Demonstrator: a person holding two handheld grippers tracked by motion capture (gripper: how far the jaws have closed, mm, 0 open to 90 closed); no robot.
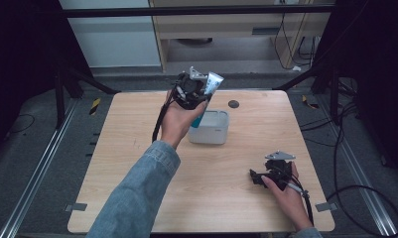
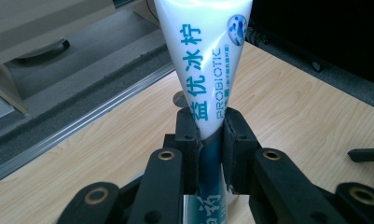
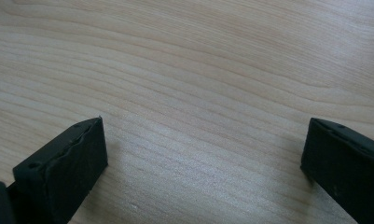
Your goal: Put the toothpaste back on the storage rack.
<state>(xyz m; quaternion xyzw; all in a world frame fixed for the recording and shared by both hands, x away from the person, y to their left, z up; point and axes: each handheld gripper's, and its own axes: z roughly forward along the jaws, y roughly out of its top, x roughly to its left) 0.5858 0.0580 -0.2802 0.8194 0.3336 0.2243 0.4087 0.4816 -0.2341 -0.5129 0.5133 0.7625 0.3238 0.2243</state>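
Toothpaste tube [image 2: 201, 60] sits pinched in my left claw [image 2: 211, 135], up in the air over the far part of the bench [image 1: 137, 129]. In the left gripper view I see the two black jaws pressed on the tube from both sides, right where its white part turns to dark blue. The wide flat end of the tube points away from the claw, and blue letters run along it. In the high view the tube [image 1: 212, 83] sticks out past my left claw [image 1: 195, 89], tilted up and to the right.

Just below that claw stands a small white box [image 1: 219, 131] with an open top, near the middle of the bench. A little dark round spot [image 1: 233, 104] lies on the wood beyond the box.

My right claw [image 1: 258, 177] rests low at the near right side of the bench, well apart from the tube and the box. In the right gripper view its jaws stand wide, with bare wood [image 3: 198, 93] between them and nothing held.
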